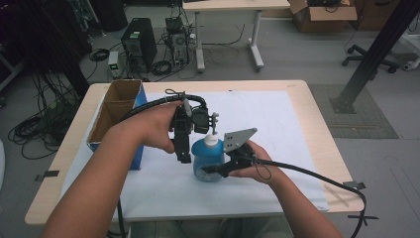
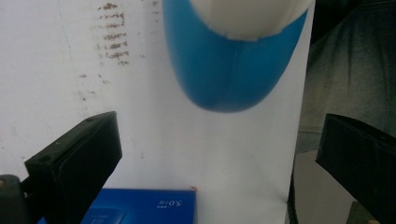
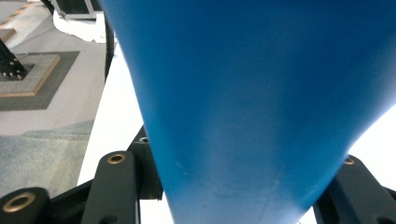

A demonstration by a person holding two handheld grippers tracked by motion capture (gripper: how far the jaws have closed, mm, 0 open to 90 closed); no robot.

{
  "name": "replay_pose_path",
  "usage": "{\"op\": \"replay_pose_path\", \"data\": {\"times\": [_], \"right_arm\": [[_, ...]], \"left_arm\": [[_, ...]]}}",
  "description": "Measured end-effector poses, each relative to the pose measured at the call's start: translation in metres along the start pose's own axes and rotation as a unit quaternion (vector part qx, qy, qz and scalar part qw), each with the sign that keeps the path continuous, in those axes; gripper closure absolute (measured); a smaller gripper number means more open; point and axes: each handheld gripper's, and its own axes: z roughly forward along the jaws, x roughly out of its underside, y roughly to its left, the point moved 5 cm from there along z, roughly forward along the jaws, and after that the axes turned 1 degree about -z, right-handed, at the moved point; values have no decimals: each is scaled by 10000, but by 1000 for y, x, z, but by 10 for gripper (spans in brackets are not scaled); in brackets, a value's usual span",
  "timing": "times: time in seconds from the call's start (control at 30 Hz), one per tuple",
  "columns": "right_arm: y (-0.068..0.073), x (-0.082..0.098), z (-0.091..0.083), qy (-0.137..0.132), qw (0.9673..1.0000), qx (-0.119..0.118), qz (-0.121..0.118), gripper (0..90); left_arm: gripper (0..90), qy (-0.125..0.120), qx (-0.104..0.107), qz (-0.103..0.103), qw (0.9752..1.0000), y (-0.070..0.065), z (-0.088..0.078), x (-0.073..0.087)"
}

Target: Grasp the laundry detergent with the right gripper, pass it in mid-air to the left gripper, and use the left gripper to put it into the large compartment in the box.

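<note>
A blue bottle point(image 1: 205, 157) with a white pump top point(image 1: 211, 140) stands on the white sheet point(image 1: 277, 119) in the middle of the table. My right gripper point(image 1: 214, 171) comes in from the right, shut on the bottle's lower body. In the right gripper view the bottle point(image 3: 252, 93) sits squeezed between the jaws of that gripper point(image 3: 238, 191). My left gripper point(image 1: 184, 157) points downward just left of the bottle. In the left gripper view that gripper point(image 2: 219, 154) is wide open with nothing between its jaws, and the bottle point(image 2: 233, 70) and its white top point(image 2: 252, 16) lie beyond them.
An open cardboard box with blue sides point(image 1: 116, 111) stands at the table's left; its blue face point(image 2: 144, 207) lies close below the left jaws. On the floor beyond the table are computer towers point(image 1: 139, 42), cables and a second desk point(image 1: 233, 6).
</note>
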Motion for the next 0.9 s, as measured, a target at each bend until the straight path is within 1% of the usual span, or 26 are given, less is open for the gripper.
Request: {"op": "replay_pose_path", "data": {"times": [0.07, 0.17, 0.33, 0.57, 0.73, 0.8, 0.83, 0.87, 0.9], "right_arm": [[0, -1, 2, 1, 10000, 4, 38, 454], [-1, -3, 7, 52, 10000, 44, 3, 454], [-2, -6, 12, -16, 10000, 16, 26, 453], [-4, -4, 15, 14, 10000, 20, 89, 454], [-3, -5, 19, -33, 10000, 21, 82, 454], [0, -8, 23, 59, 10000, 31, 0, 454], [0, -10, 25, 51, 10000, 13, 9, 453], [0, -12, 26, 3, 10000, 8, -34, 453], [1, -13, 27, -36, 10000, -10, -8, 454]], "left_arm": [[4, 7, 7, 15, 10000, 0, 1, -1], [4, 5, 12, 23, 10000, -1, 2, -2], [4, 3, 14, 29, 10000, -2, 2, -3], [4, -2, 13, 37, 10000, -2, 3, -4], [4, 19, 37, 66, 10000, -3, 4, -7], [4, -2, 37, 60, 10000, -3, 5, -8], [4, 24, 40, 85, 10000, -4, 5, -9], [4, 24, 40, 85, 10000, -4, 5, -9], [4, 12, 37, 95, 9999, -4, 5, -10]]}}
